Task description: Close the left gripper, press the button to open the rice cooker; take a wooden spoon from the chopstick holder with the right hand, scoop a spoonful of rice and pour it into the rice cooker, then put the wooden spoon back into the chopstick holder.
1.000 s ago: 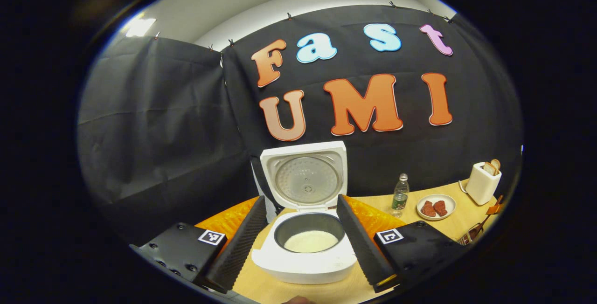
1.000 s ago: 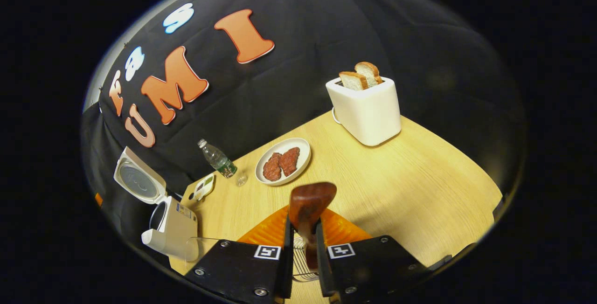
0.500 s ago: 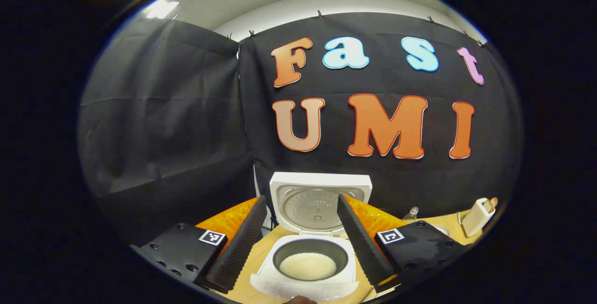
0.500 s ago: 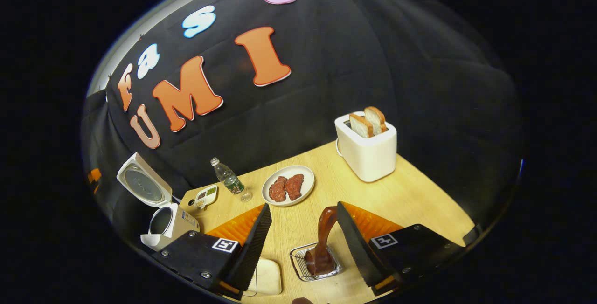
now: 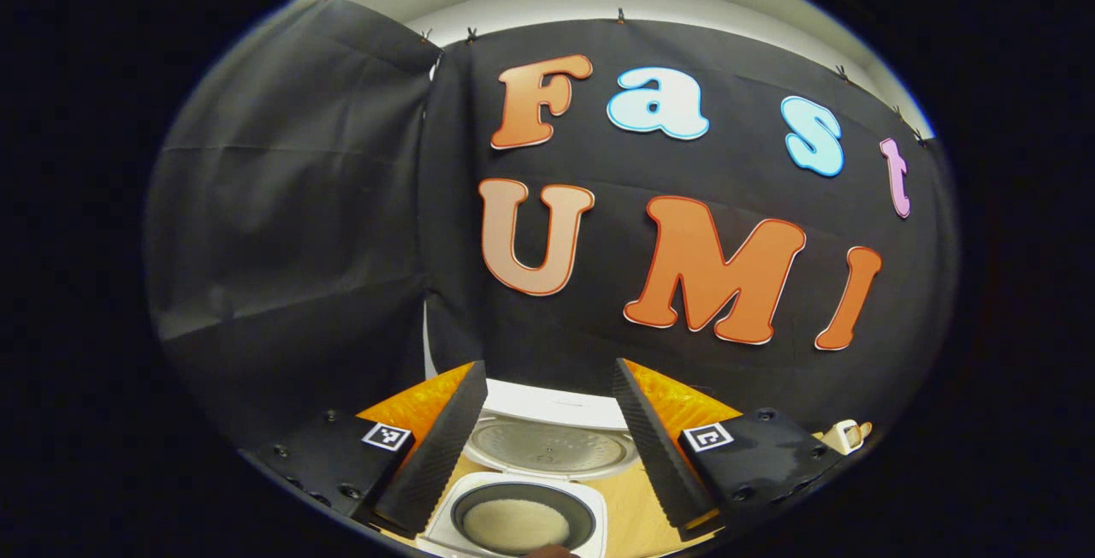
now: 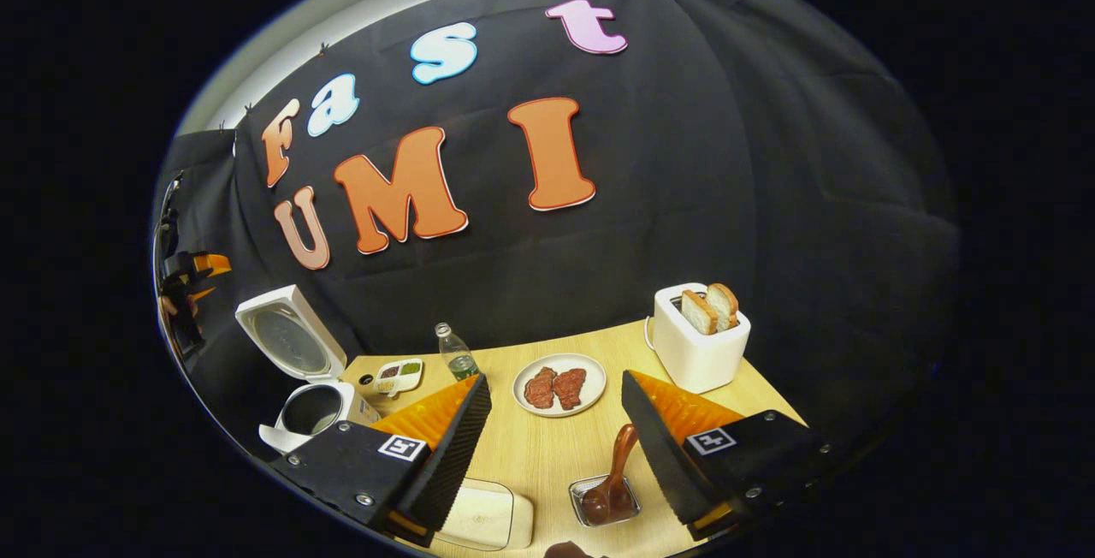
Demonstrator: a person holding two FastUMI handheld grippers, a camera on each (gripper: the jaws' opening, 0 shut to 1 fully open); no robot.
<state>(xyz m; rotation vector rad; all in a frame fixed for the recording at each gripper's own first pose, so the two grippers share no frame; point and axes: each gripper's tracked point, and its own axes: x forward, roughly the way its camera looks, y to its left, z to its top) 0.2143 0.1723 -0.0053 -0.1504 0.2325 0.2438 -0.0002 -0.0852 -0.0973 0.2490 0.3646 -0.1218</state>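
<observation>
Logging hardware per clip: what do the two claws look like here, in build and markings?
Both are alike. The left claw and the right claw each have two long wedge-shaped fingers with ribbed inner faces and orange outer sides. Each finger is mounted on a black block fixed with screws and carrying a small square black-and-white tag. No cables or sleeves can be made out.

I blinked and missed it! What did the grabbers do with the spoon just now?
The right gripper opened, let go of the brown wooden spoon and pulled back, leaving it standing in the small metal wire chopstick holder. The left gripper drew back, open as before. The white rice cooker stayed open with rice inside.
</observation>
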